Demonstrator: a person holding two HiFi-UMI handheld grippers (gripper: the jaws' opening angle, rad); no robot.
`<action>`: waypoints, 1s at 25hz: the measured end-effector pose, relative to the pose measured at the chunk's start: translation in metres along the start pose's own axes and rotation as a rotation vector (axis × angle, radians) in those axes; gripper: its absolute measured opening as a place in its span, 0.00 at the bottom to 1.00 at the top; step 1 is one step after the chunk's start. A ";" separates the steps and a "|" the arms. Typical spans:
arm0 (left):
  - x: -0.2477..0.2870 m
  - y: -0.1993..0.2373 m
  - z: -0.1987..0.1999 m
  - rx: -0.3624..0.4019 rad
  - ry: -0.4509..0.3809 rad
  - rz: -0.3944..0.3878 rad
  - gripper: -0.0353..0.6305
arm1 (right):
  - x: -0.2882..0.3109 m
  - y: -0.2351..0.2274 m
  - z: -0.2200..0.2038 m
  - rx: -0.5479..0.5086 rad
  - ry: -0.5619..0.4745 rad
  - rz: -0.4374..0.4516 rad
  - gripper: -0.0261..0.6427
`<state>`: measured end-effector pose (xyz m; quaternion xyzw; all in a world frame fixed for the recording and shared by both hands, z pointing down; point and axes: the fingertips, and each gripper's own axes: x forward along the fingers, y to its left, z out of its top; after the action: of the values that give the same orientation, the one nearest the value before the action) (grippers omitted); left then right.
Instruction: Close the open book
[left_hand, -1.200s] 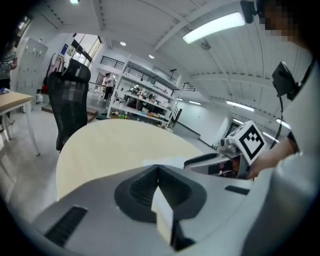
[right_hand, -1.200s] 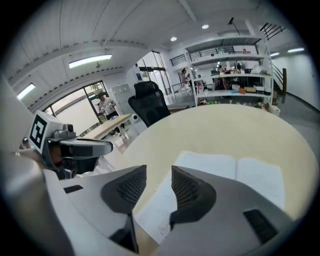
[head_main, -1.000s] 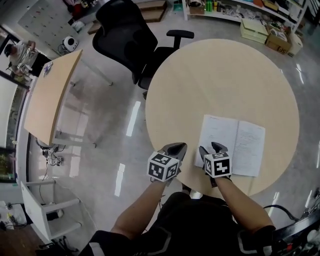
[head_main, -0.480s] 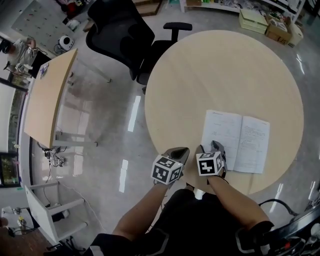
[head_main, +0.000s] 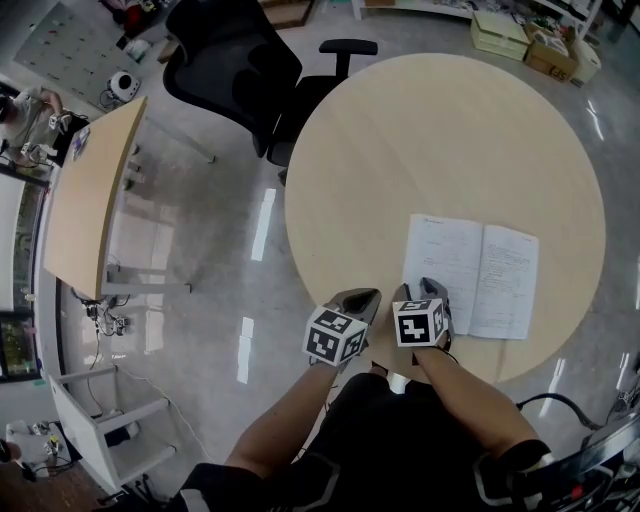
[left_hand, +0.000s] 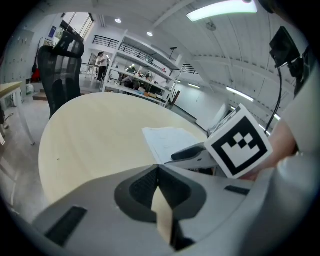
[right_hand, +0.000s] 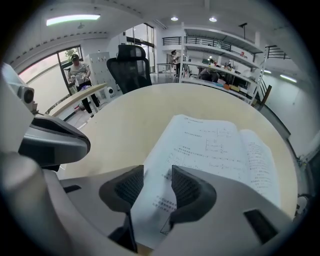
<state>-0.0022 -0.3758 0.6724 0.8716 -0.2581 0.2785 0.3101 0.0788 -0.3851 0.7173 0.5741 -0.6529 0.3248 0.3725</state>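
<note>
Worktop: round and pale wood (head_main: 450, 140), bare but for one thing.
Book: there it is (head_main: 470, 275), lying open and flat on the near right part of the worktop, both printed pages facing up, its spine running away from the person.
Right gripper: right down at the book's near left corner (head_main: 420, 292), tipped steeply downward, its marker cube facing the head view.
Right jaws: apart, and they have just been closing in. The near edge of the left page (right_hand: 165, 200) shows in the gap between them, with light on either side of it, so the pads are not pressing on the paper.
Left gripper: just beside the right one, on its left (head_main: 360, 297), over the near rim of the worktop and clear of the book.
Left jaws: tips closed together, with nothing between them, only bare worktop beyond.
Arms: both forearms come in from the bottom of the head view, side by side.
Office chair: black, high-backed (head_main: 235, 65), pulled up at the far left side of the worktop.
Desk: a second pale one (head_main: 90, 200), well apart to the left across the glossy floor (head_main: 220, 250).
</note>
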 end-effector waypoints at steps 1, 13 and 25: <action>0.000 -0.001 0.001 0.000 0.000 -0.004 0.03 | 0.000 0.000 0.001 0.006 0.001 -0.001 0.30; -0.002 -0.006 0.007 0.013 -0.012 -0.027 0.03 | -0.011 -0.006 0.001 0.143 -0.021 0.044 0.10; 0.011 -0.035 0.041 0.056 -0.049 -0.075 0.03 | -0.082 -0.033 0.027 0.305 -0.177 0.165 0.09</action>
<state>0.0405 -0.3833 0.6392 0.8956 -0.2249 0.2524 0.2891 0.1139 -0.3706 0.6331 0.5947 -0.6711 0.3977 0.1945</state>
